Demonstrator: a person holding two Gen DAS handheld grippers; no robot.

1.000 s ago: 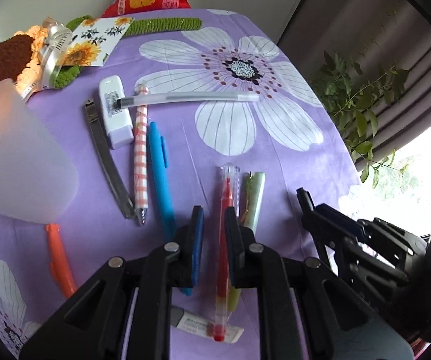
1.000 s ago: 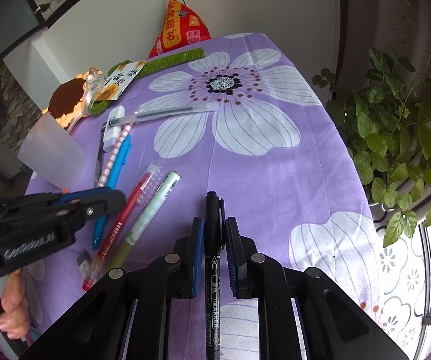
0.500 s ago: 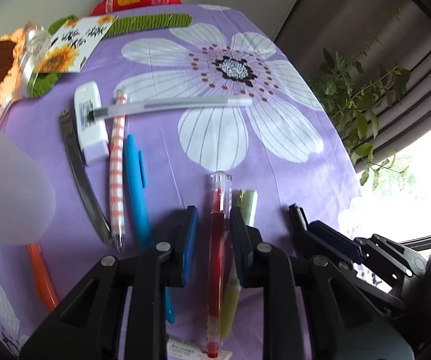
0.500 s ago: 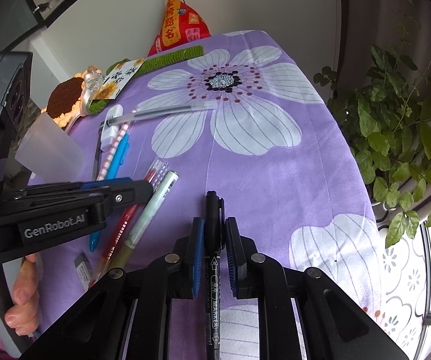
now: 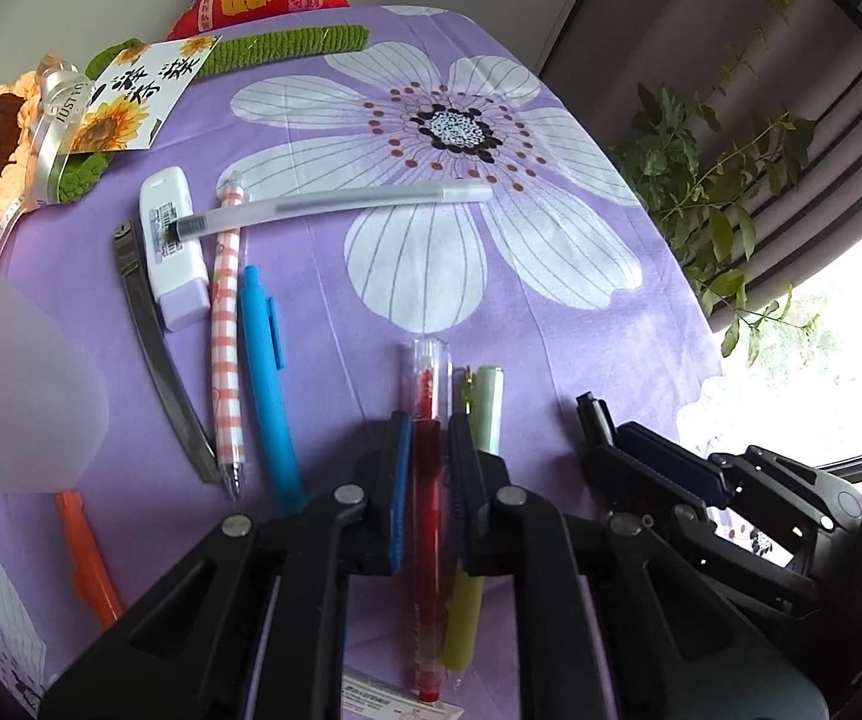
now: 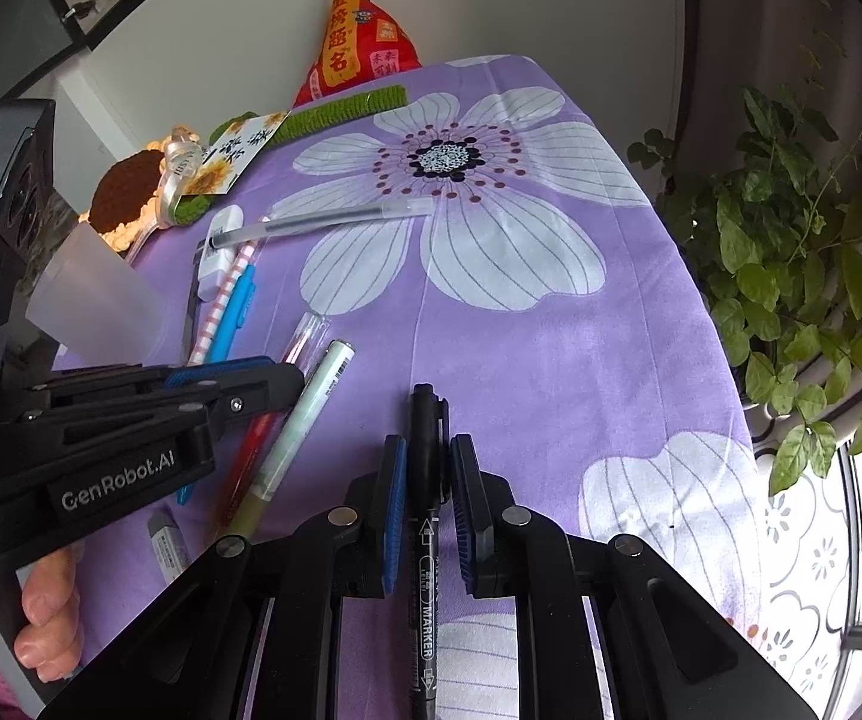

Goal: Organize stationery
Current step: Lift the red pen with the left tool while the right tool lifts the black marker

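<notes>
Left fingers (image 5: 392, 498) newly closed around red pen (image 5: 428, 480).

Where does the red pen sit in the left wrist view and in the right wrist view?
Left wrist: red pen, bottom centre, between the left gripper fingers.
Right wrist: red pen, lower left, under that gripper.
Shared landmark: the pale green pen beside it.
</notes>
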